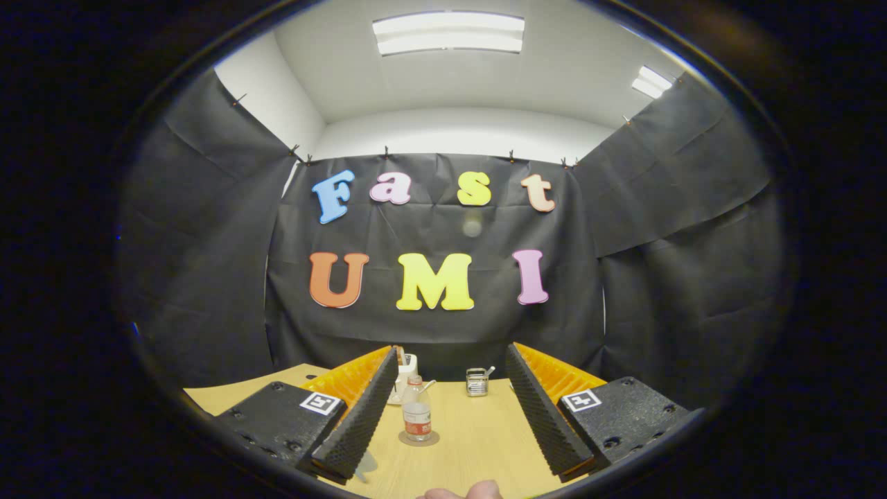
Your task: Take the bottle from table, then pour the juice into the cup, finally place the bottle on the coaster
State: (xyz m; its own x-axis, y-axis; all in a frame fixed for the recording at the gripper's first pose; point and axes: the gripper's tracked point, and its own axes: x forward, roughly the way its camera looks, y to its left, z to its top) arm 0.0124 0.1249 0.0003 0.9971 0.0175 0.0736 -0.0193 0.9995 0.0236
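A small clear plastic bottle with a red label and a red cap stands upright on a round coaster on the wooden table. It stands ahead of my gripper, in the gap between the fingers and nearer the left finger. The gripper is open and holds nothing; the right finger is well apart from the bottle. Behind the bottle, a white cup on a saucer is partly hidden by the left fingertip.
A small metal-looking mug with a handle stands farther back toward the right finger. Black cloth walls close in the table at the back and on both sides. A person's fingertip shows at the near table edge.
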